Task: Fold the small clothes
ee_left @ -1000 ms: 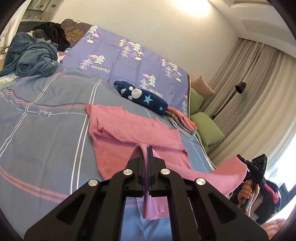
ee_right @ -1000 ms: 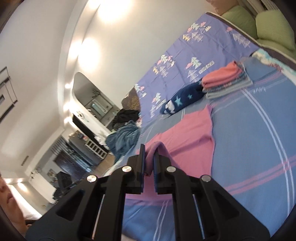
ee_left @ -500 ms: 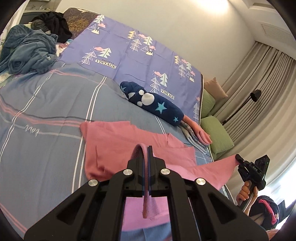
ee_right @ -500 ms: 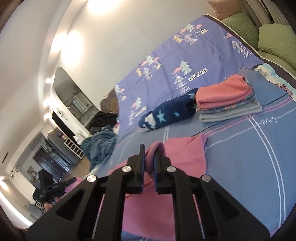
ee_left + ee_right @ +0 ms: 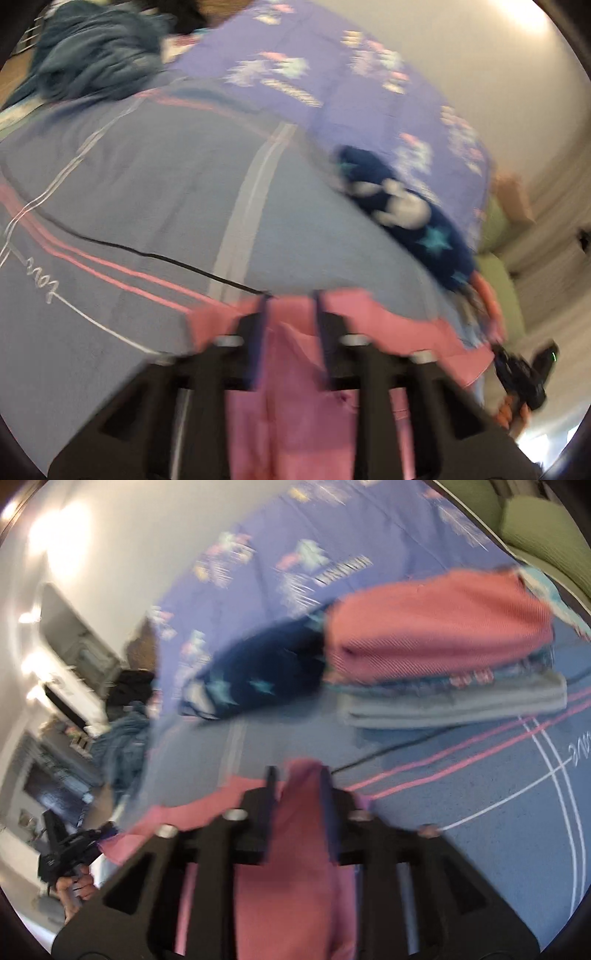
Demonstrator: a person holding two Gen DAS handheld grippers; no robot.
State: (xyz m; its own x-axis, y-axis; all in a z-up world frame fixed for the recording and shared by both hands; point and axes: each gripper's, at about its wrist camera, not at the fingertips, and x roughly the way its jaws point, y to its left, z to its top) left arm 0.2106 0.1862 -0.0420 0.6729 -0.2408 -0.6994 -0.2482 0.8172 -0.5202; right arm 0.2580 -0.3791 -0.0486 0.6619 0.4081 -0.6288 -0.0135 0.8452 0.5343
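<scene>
Both views are blurred. Low in the left wrist frame, the left tool is opening, its jaws a narrow way apart, with the pink garment between them, its folded edge lying on the striped bed cover. Low in the right wrist frame, the right tool is opening too, a ridge of pink cloth between its jaws. At upper right there, a stack of folded clothes sits beside a navy star-print bundle.
</scene>
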